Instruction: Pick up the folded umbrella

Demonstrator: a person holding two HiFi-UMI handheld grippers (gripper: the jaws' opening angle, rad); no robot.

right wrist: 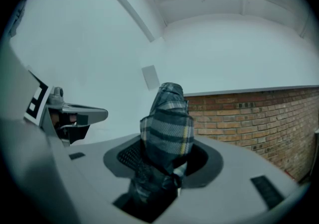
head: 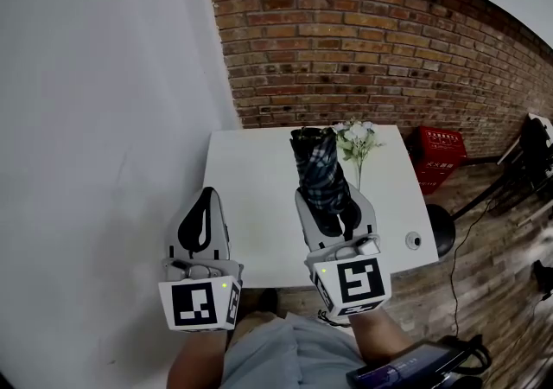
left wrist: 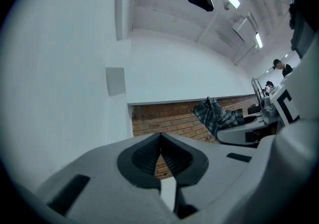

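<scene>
The folded umbrella (head: 318,169), dark plaid with pale stripes, stands clear of the white table (head: 251,206), clamped in my right gripper (head: 331,199). In the right gripper view the umbrella (right wrist: 167,123) rises between the two dark pads, which press on its lower part, and its top points up toward the wall. My left gripper (head: 207,197) hovers to the left of it, over the table's left edge. Its jaws are shut tip to tip with nothing between them (left wrist: 160,138). The left gripper view catches the umbrella (left wrist: 214,116) off to the right.
White flowers in a slim vase (head: 357,143) stand on the table just right of the umbrella. A small round object (head: 414,241) lies near the table's right front corner. A red crate (head: 441,154) and a black stool (head: 442,228) sit on the floor beyond. The brick wall (head: 389,41) runs behind.
</scene>
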